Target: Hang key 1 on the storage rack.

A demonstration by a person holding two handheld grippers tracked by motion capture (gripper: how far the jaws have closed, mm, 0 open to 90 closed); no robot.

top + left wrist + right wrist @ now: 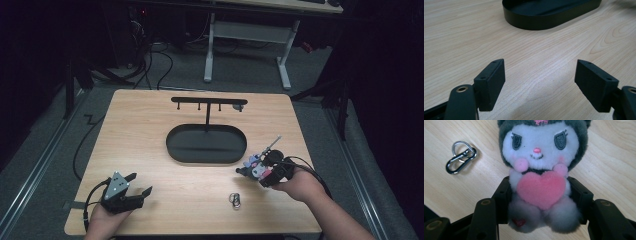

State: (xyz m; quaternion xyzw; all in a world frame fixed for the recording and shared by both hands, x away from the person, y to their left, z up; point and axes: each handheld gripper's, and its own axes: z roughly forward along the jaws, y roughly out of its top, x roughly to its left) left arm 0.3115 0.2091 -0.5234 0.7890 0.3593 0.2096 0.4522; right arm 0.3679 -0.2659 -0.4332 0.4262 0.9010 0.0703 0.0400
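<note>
right gripper [540, 195] fingers squeeze fluffy plush toy [541, 170]

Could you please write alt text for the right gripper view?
A small plush toy with a white face, dark hood and pink heart is clamped between the right tool and its black jaws, above a wooden table. A metal keyring clip lies on it nearby.

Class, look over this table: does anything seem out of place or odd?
One thing: a metal clip with its ring lies loose on the table, apart from the plush toy clamped in the right tongs and away from the hook stand. Nothing looks spilled or damaged.
</note>
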